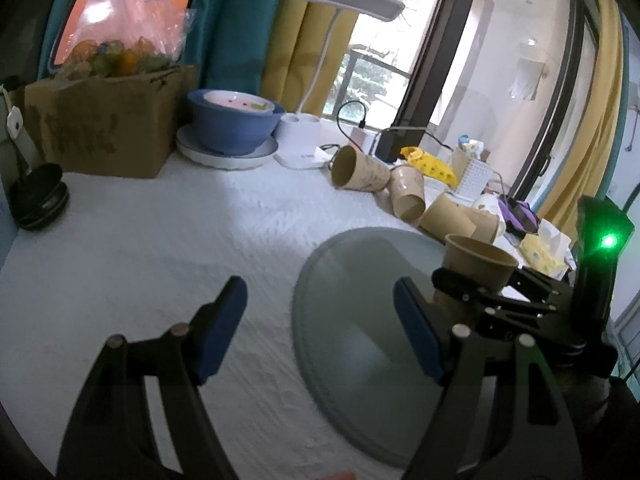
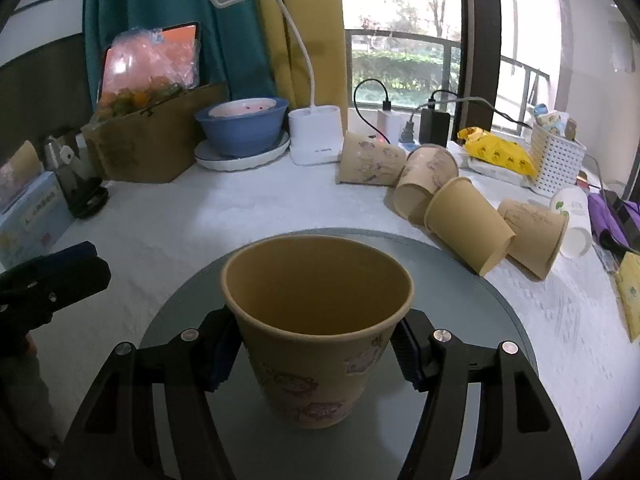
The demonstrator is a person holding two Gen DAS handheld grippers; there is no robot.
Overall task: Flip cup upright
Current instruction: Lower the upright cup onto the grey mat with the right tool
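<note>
The right tongs are closed — blue pads pressing from both sides on the upright paper cup, gripping it below the rim. The left tongs stand wide apart with nothing between the blue pads, level and pointing forward. In the left wrist view the right tongs sit just right of the left pair — close beside them.

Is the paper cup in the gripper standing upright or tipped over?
Upright. The cup, clamped by the right gripper above the grey plate, has its open mouth facing up.
</note>
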